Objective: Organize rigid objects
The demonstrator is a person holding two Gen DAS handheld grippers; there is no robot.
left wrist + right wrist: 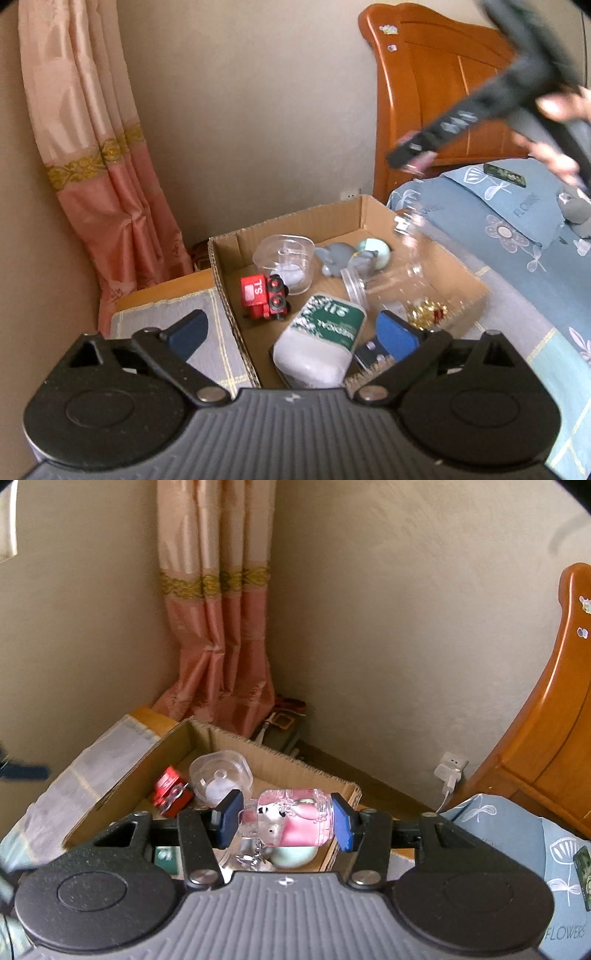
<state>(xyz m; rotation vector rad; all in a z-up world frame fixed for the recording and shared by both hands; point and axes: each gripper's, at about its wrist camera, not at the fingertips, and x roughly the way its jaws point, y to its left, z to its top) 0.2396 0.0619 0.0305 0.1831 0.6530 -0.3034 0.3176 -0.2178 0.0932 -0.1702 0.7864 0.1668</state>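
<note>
Cardboard box (218,738) waits below your right claw (286,821), clamped on a pink jar (295,821), seemingly glass; left claw (295,332) gapes empty, so lower and release next.

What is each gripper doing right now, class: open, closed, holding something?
Left gripper: open, holding nothing, above the cardboard box.
Right gripper: closed on a clear jar with a pink toy inside.

Left gripper (295,332) fingers spread wide, right gripper (284,821) fingers clamped
</note>
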